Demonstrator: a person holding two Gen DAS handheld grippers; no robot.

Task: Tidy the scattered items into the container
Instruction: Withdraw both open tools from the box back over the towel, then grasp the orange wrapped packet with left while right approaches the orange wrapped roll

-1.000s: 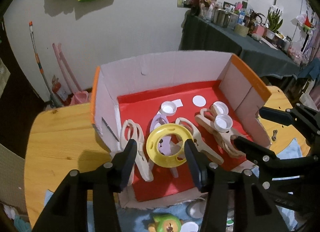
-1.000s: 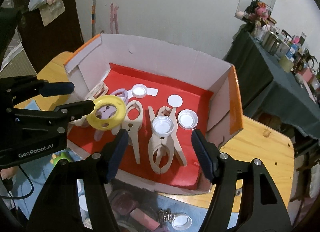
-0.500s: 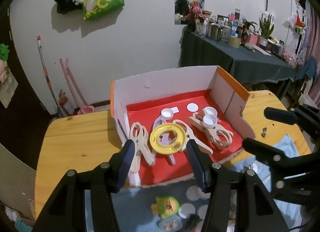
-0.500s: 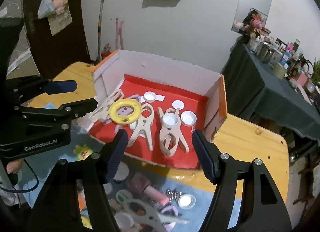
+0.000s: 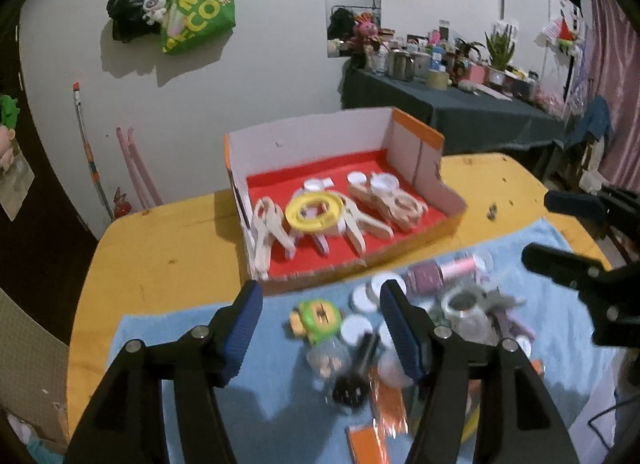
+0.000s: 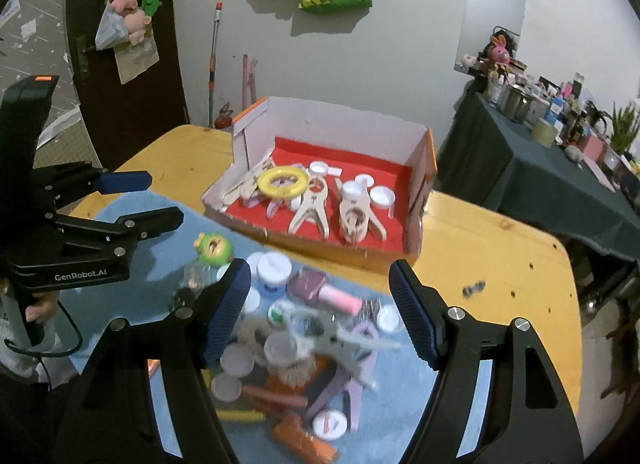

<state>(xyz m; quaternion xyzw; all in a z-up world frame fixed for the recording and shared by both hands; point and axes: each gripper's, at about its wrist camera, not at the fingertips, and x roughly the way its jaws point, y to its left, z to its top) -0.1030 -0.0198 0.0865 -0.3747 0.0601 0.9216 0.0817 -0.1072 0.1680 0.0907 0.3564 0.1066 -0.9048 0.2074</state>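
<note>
A cardboard box (image 5: pixel 416 152) (image 6: pixel 420 200) with a red floor stands on the wooden table. In it lie a yellow ring (image 5: pixel 315 211) (image 6: pixel 283 182), several wooden clips (image 5: pixel 272 233) (image 6: pixel 312 208) and white caps (image 6: pixel 382 196). Scattered items lie on a blue cloth (image 5: pixel 160 328) (image 6: pixel 132 304) in front of it: a green toy (image 5: pixel 318 316) (image 6: pixel 214 250), white caps (image 6: pixel 274 266), a pink bottle (image 6: pixel 328 292), purple clips (image 6: pixel 356 368). My left gripper (image 5: pixel 320 324) is open and empty above the cloth. My right gripper (image 6: pixel 320 308) is open and empty above the pile.
The wooden table (image 5: pixel 160 240) (image 6: pixel 500 264) has bare wood left and right of the box. A small metal piece (image 6: pixel 472 287) lies on the wood at the right. A dark-clothed side table (image 6: pixel 540 180) with clutter stands behind.
Both grippers have pulled back and up from the box. The yellow ring, which hung between the left fingers, now lies in the box. The cloth with scattered items has come into view.
</note>
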